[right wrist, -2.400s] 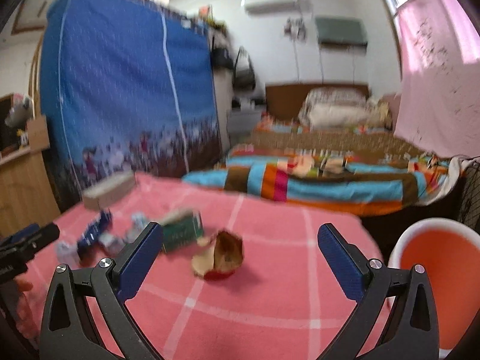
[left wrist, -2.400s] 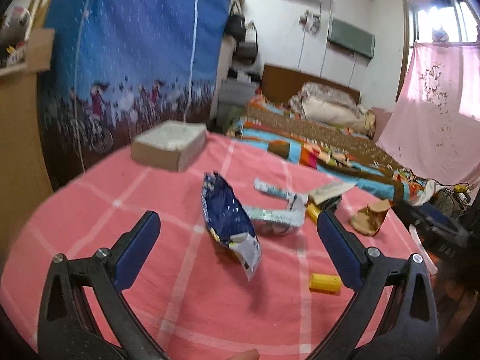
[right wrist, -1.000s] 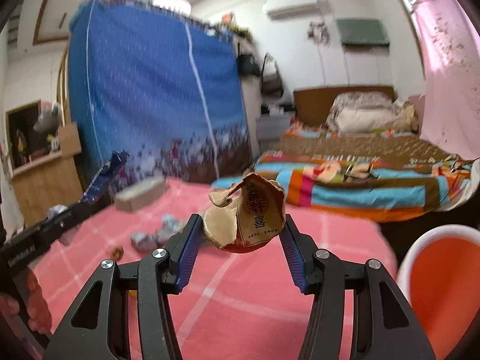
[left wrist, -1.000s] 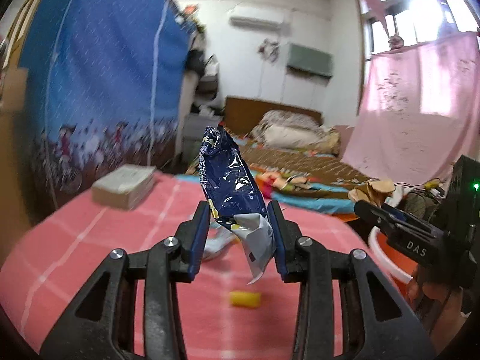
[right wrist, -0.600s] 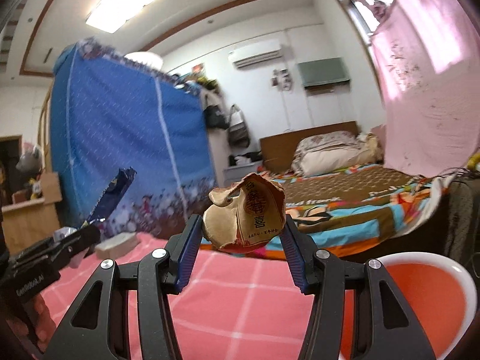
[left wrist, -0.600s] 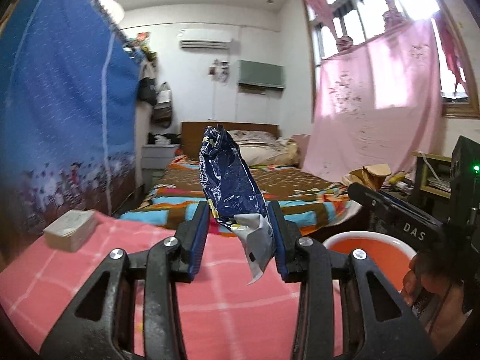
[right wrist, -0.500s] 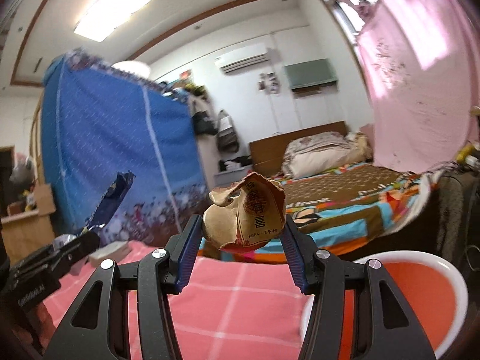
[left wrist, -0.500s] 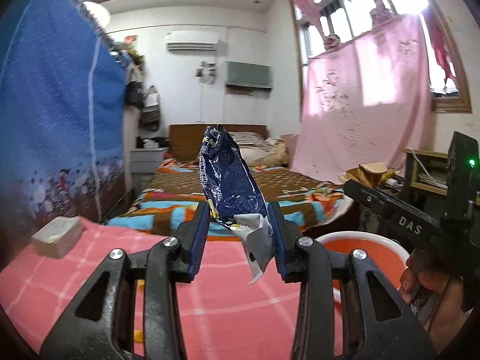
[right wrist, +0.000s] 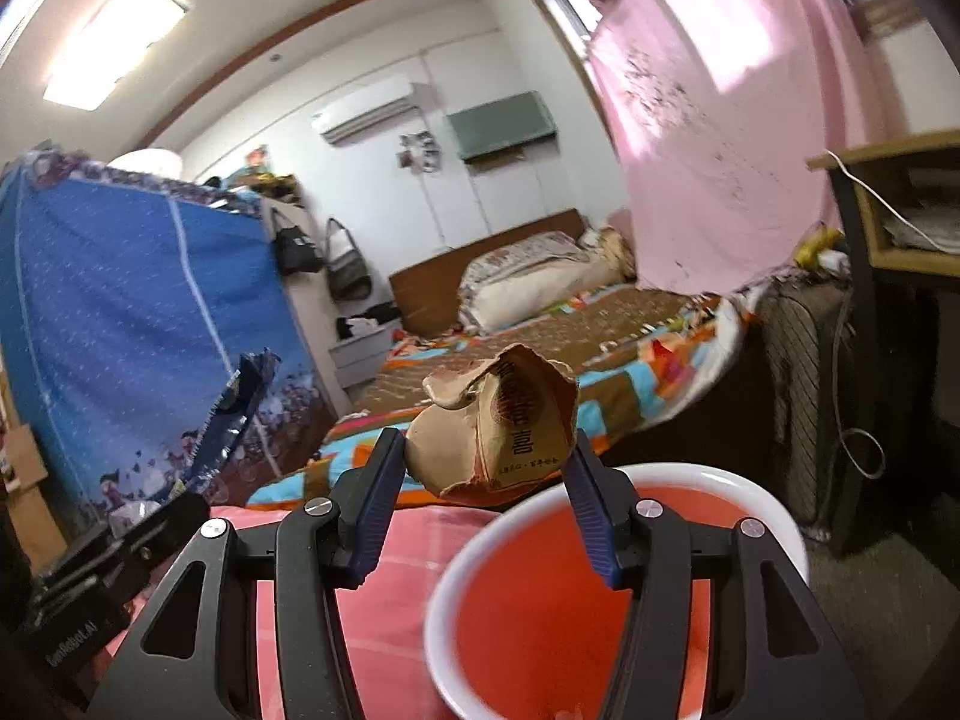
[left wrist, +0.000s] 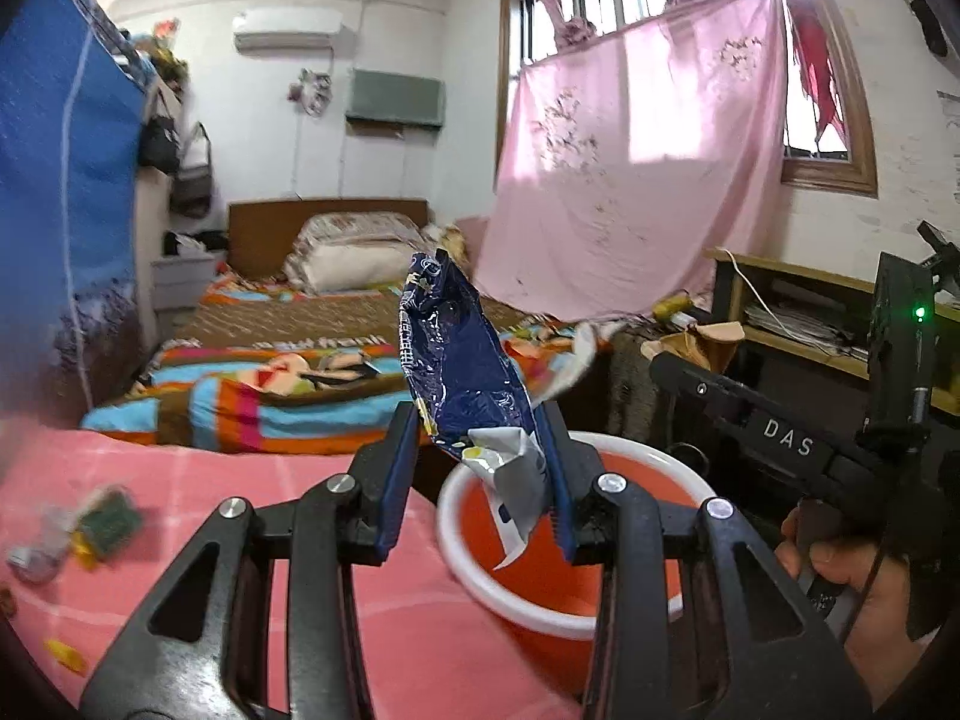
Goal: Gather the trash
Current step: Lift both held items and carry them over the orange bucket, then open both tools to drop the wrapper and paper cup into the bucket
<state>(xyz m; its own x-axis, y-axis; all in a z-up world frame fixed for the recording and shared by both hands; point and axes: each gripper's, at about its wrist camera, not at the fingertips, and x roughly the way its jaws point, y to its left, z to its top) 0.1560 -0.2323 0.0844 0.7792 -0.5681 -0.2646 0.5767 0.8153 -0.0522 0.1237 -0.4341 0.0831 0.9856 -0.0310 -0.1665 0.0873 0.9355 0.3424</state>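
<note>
While clamped in left tongs [left wrist: 480,474], blue snack wrapper [left wrist: 459,360] stands upright above near rim of orange bin [left wrist: 630,468]. Right tongs [right wrist: 480,492] pinch crumpled brown paper cup [right wrist: 498,432], raised just over bin's far rim. More litter [left wrist: 90,528] blurred on pink checked counter [left wrist: 240,480], well left of bin.

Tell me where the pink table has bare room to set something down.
Bare pink tablecloth lies between the left gripper and the small wrappers, and beside the orange bin. It is crowded at that cloth's left edge, where the scraps cluster.
</note>
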